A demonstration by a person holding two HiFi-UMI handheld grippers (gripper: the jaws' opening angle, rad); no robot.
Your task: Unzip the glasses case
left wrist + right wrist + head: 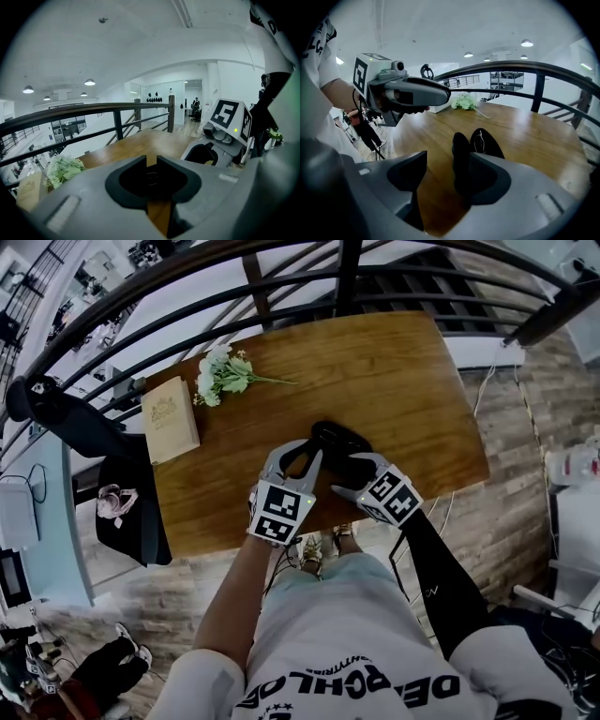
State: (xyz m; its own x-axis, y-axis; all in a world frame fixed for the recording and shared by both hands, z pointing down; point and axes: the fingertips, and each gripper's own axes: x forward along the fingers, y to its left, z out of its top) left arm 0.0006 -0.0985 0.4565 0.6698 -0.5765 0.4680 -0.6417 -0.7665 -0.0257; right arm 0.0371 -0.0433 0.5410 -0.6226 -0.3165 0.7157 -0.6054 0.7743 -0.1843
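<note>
The black glasses case (pixel 339 437) lies near the middle of the wooden table (pixel 412 381). In the right gripper view the case (pixel 487 143) looks parted into two dark halves, with a thin light cord on the farther one. My right gripper (pixel 447 159) is open, and the nearer half stands just inside its right finger (pixel 487 178). From the head view the right gripper (pixel 349 465) reaches the case's near side. My left gripper (pixel 309 452) points at the case's left end. Its jaws (pixel 150 161) stand shut to a narrow slit through which only wood shows.
A tan book (pixel 169 418) and a small bunch of white flowers (pixel 223 374) lie at the table's far left. A dark curved railing (pixel 281 277) runs behind the table. A dark chair with a bag (pixel 117 498) stands left of the table.
</note>
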